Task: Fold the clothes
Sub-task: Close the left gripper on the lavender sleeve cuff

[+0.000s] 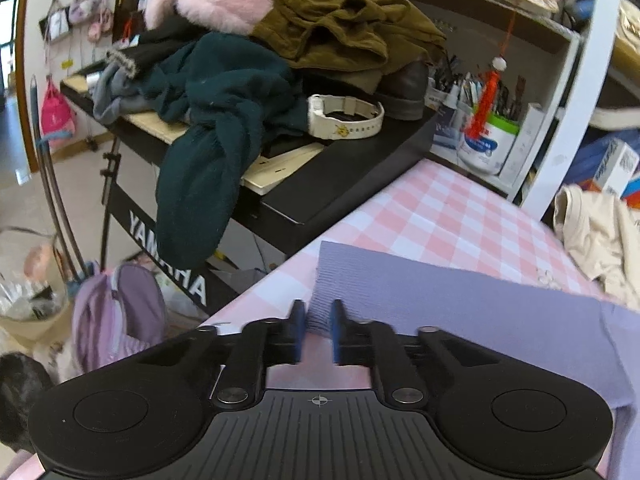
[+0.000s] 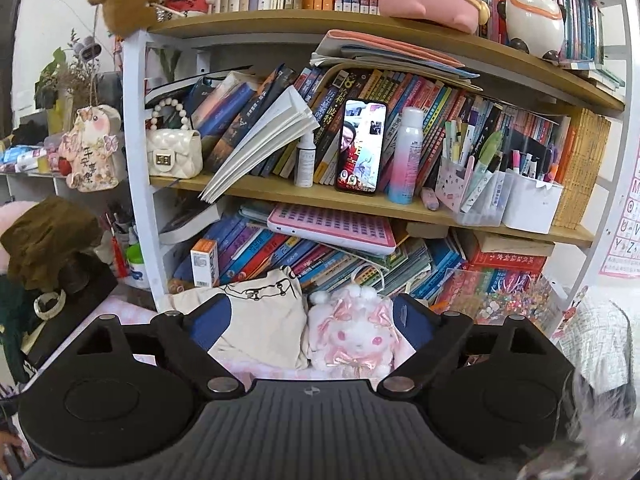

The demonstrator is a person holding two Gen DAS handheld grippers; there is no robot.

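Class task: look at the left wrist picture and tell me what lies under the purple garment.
The purple garment lies on a pink checked cloth, which shows beyond and beside it. Whatever is beneath the garment's middle is covered and cannot be seen.

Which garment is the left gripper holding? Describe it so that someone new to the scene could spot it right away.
Start at the pink-and-white checked tablecloth beside the black Yamaha keyboard. On it, nearest the camera, lies a flat lavender ribbed knit garment, and the left gripper is shut on its near corner. Unlike the crumpled cream garment at the cloth's far right, it is purple and spread smooth.
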